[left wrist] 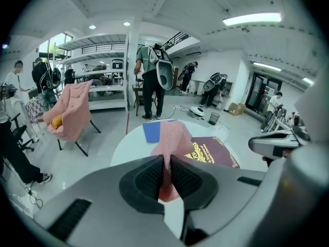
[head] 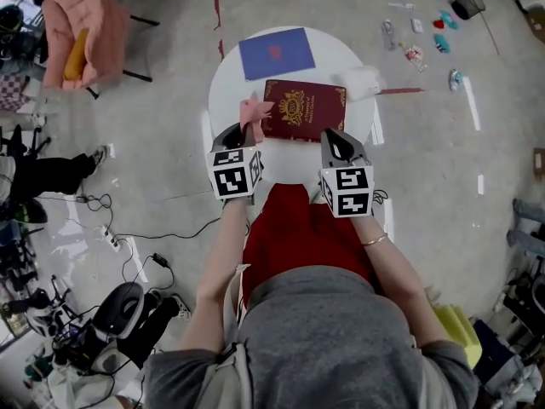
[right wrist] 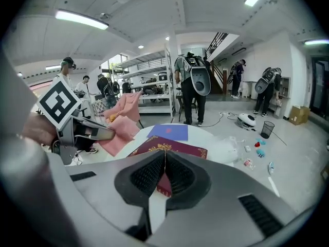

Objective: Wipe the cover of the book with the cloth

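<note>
One limp pink cloth point(head: 253, 113) is hanging pinched in the left hand-held gripper point(head: 241, 133); the right hand-held gripper point(head: 339, 143) is hovering shut, empty, over the stiff maroon book point(head: 302, 109) on the round white surface point(head: 230, 79).

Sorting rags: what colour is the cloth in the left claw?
The cloth is pink, clearest in the left gripper view.

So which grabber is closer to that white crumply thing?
Right. The right gripper sits just on the person's side of the white crumply thing; the left gripper, pinching the pink cloth, is over on the far side of the red book from it.
</note>
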### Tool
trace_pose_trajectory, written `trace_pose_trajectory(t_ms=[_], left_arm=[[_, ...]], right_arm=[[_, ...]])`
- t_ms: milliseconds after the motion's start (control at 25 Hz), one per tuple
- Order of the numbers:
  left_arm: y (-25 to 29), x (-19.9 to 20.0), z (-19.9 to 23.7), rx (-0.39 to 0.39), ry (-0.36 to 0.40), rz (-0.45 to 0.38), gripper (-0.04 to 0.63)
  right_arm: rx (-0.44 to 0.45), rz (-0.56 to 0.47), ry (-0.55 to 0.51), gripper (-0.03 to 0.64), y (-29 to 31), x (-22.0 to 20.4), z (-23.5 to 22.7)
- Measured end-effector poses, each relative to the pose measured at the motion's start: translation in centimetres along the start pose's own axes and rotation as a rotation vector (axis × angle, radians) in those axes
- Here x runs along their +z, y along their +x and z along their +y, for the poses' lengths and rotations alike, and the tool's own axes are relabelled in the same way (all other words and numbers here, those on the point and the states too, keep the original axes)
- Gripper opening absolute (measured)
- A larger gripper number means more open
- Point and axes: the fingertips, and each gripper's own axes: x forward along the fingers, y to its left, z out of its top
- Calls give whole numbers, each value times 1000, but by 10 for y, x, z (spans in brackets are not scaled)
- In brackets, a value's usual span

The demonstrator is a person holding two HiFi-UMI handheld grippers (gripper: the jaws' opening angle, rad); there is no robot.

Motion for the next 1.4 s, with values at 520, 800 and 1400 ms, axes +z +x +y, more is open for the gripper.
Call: trace_pose_trajectory(t_ms=[520, 800, 1400], left_arm=[[-40, 49, -42, -38, 42, -167, 35], [-67, 59, -67, -61, 50, -252, 35], [-140, 63, -103, -47, 121, -429, 35]], right_arm=[[-17, -139, -11, 29, -39, 45, -16], [-17, -207, -17, 29, -68, 57, -18], [-17, -359, -9, 28, -144, 69, -24]])
